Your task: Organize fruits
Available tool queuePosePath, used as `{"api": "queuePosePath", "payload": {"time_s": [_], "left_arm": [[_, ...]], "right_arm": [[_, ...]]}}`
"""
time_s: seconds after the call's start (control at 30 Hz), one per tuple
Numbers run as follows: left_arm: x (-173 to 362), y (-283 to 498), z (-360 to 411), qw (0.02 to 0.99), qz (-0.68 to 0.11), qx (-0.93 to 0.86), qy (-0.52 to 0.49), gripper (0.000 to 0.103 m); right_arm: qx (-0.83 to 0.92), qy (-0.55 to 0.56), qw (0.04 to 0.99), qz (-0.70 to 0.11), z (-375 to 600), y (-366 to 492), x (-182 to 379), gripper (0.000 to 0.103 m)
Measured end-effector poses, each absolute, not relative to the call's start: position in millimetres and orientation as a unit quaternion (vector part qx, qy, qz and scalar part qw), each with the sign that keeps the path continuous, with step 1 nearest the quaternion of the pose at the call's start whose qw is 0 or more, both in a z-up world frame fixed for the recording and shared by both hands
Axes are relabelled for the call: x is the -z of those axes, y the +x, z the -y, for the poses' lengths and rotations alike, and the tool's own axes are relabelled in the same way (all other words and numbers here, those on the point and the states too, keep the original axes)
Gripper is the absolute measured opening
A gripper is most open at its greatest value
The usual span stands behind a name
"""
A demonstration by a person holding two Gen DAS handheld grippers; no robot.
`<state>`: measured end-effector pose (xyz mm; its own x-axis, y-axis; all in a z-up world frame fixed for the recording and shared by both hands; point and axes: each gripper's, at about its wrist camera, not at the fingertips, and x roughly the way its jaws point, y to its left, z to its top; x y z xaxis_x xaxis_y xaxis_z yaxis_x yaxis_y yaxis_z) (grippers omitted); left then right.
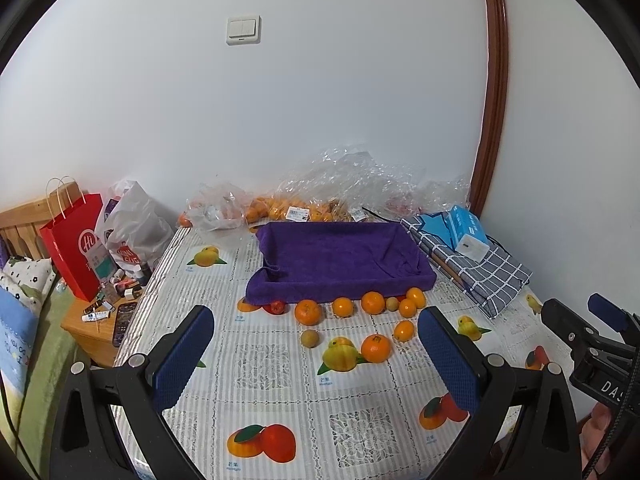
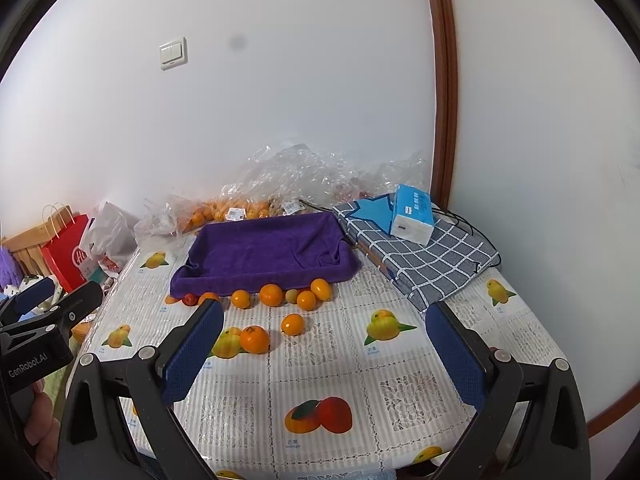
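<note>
Several oranges lie loose on the fruit-print tablecloth in front of a purple towel-lined tray (image 1: 340, 258), also in the right wrist view (image 2: 264, 252). The nearest orange (image 1: 375, 348) (image 2: 254, 339) lies apart from the row. A small red fruit (image 1: 277, 307) and brownish round fruits (image 1: 310, 338) lie among them. My left gripper (image 1: 316, 348) is open and empty, above the table short of the fruit. My right gripper (image 2: 326, 344) is open and empty too; it shows at the right edge of the left wrist view (image 1: 580, 320).
Clear plastic bags with more oranges (image 1: 280, 208) lie behind the tray by the wall. A folded checked cloth with a blue tissue pack (image 2: 412, 220) is at the right. A red paper bag (image 1: 76, 248) and a cluttered small stand are at the left.
</note>
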<state>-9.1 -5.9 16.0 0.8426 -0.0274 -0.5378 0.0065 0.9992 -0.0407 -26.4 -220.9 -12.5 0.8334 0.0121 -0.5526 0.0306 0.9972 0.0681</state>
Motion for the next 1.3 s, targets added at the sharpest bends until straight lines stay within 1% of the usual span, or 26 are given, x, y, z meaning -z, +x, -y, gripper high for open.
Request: {"api": "queuePosePath", "payload": {"time_s": [1.3], "left_arm": [[-11.8,-24.0,9.3,0.961,-0.276,0.014,-0.025,0.103]], "right_arm": [[0.003,0.032,0.958,-0.287,225.9,-38.6,11.5,0.100]]}}
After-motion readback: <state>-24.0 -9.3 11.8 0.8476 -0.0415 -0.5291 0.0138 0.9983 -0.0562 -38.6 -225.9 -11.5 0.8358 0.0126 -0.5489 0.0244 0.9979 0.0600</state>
